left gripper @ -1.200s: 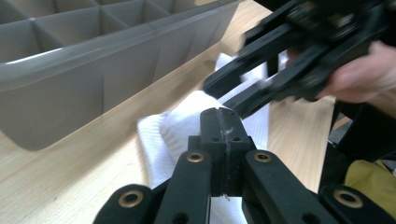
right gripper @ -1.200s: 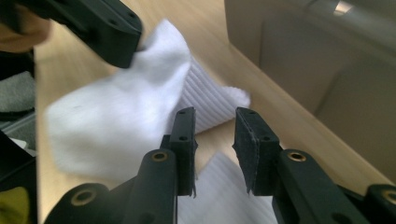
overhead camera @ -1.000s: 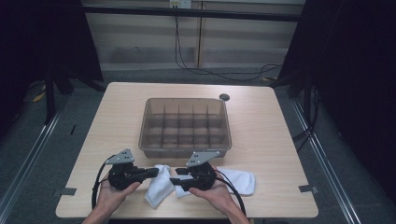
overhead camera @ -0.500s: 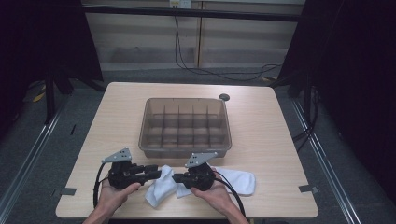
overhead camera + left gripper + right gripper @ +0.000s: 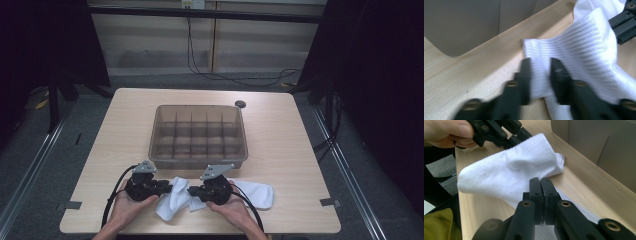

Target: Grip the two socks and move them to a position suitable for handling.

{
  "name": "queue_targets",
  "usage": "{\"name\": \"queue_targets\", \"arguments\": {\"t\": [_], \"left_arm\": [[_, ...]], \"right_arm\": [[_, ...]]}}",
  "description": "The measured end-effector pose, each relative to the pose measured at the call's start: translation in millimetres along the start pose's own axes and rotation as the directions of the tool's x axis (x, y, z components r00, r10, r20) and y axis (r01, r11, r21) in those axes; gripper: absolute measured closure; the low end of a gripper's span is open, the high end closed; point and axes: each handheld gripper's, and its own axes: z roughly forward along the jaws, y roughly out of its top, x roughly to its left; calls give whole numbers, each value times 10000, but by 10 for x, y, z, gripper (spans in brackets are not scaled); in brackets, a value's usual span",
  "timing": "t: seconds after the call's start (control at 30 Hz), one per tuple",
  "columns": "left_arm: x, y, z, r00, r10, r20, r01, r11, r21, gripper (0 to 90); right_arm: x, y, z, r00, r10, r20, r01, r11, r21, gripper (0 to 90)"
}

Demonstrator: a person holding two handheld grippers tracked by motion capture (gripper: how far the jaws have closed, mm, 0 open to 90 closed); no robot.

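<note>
Sock [image 5: 172, 197], white and ribbed, lies crumpled on the worktop [image 5: 295, 150] at about six o'clock from the compartmented bin [image 5: 198, 135], caught between my two tools. My right tongs [image 5: 540, 185] are pressed together on a fold of its fabric. My left tongs [image 5: 540, 72] have just been closing around the ribbed cuff, which sits between them; a gap remains and the pads do not yet look to press the cloth. A second white sock [image 5: 255, 192] lies flat at three o'clock from my right hand [image 5: 231, 209]. As I judge it, the risk is on the left: if I pull or lift before that side bites, the cuff will slip out and the sock will hang from the right tongs alone. Pulling hard the other way could drag the thin fold free of the right pinch.
</note>
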Motion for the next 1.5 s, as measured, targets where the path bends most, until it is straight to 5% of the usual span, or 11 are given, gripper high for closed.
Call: {"name": "queue_targets", "arguments": {"t": [0.17,0.37,0.57,0.67,0.83,0.93,1.07,1.2,1.37,1.5], "left_arm": [[12,-12,-94,9999,91,69,-91,9999,-50,896],[57,-21,-409,9997,-208,83,215,9953,-941,898],[194,-101,-704,9960,-259,-853,144,9911,-1321,898],[362,-201,-803,9870,-676,-1458,486,9903,-1300,898],[579,-264,-815,9604,-1535,-2325,1307,9852,-1108,893],[595,-275,-820,9586,-1717,-2273,1454,9811,-1276,826],[444,-195,-800,9766,-917,-1944,672,9893,-1295,717],[148,-106,-631,9952,208,-960,-287,9962,-820,744],[-191,-48,-360,9918,1277,59,-1277,9918,-88,794],[-321,-33,-208,9887,1419,489,-1436,9891,323,722]], "right_arm": [[-4,28,-1,10000,-21,-7,21,9999,-112,889],[3,74,-1,10000,-93,-18,93,9998,-158,894],[-6,102,37,9999,-89,52,89,10000,-35,893],[-15,139,67,9999,-116,80,116,9999,-9,886],[-32,193,158,10000,-59,78,59,9999,-110,832],[-12,189,194,9999,-121,12,121,9999,-50,786],[-3,163,154,9998,-166,107,165,9998,54,776],[-34,131,13,9993,-132,336,136,9998,-117,775],[-124,4,-170,9971,147,751,-133,9997,-190,771],[-178,-77,-254,9948,363,950,-340,9991,-255,762]]}}
